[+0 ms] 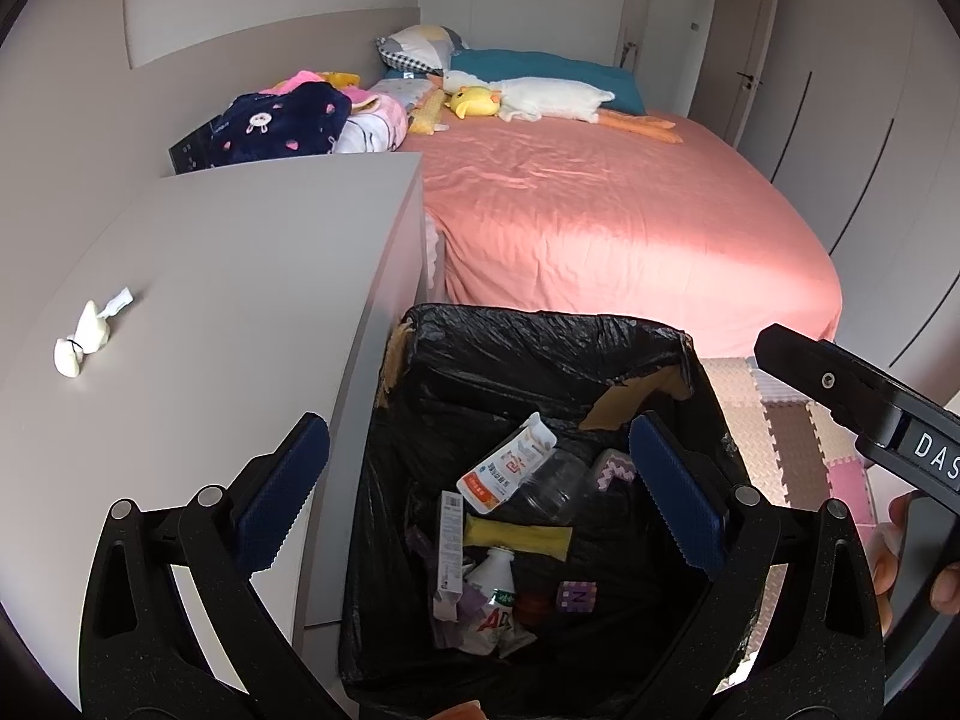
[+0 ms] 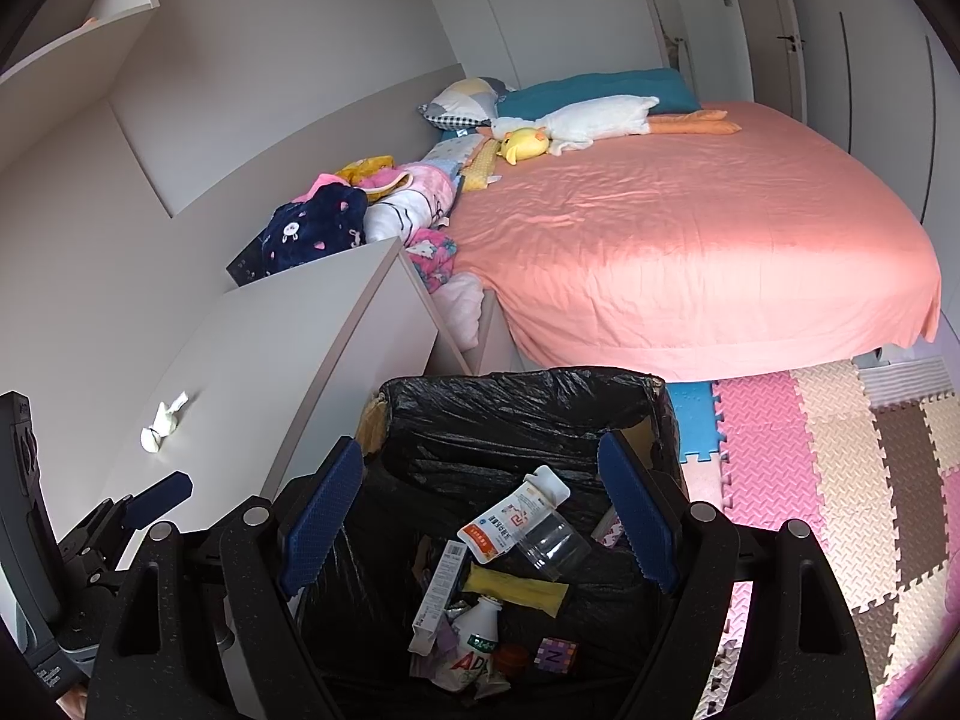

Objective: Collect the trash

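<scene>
1. Jaw state: my left gripper [image 1: 474, 495] and my right gripper [image 2: 480, 513] both stand wide open and empty, poised above the trash box [image 1: 699, 360] — nothing sits between the blue pads.

2. Task item location: one piece of trash, a crumpled white tissue [image 1: 84, 339] with a small white wrapper beside it, lies on the grey cabinet top [image 1: 240, 276], left of the box and well apart from both grippers.

3. Already inside the box: a clear plastic bottle [image 2: 528, 531] with an orange-and-white label, a yellow wrapper [image 2: 516, 588], a flat white carton [image 2: 438, 591], a small white drink bottle [image 2: 474, 642] and a purple foam cube [image 2: 555, 654].

4. Hazard — liner snag: the black bag liner [image 1: 540, 348] is thin, glossy film, and it is already torn at the rim, showing brown cardboard. I judge that a finger dragged across that edge could pull the liner down into the box.

5. Hazard — weak grip: the tissue is soft, light and irregular. Wide pads closing on it could pinch only a corner, and it could drop short of the box onto the foam floor mats [image 2: 810, 480].

6. Hazard — sliding: the cabinet top is smooth and matte; a low approach could push the tissue away rather than capture it.

7. Hazard — collision: the two grippers hang close together above the box; a reach across could knock one against the other.
</scene>
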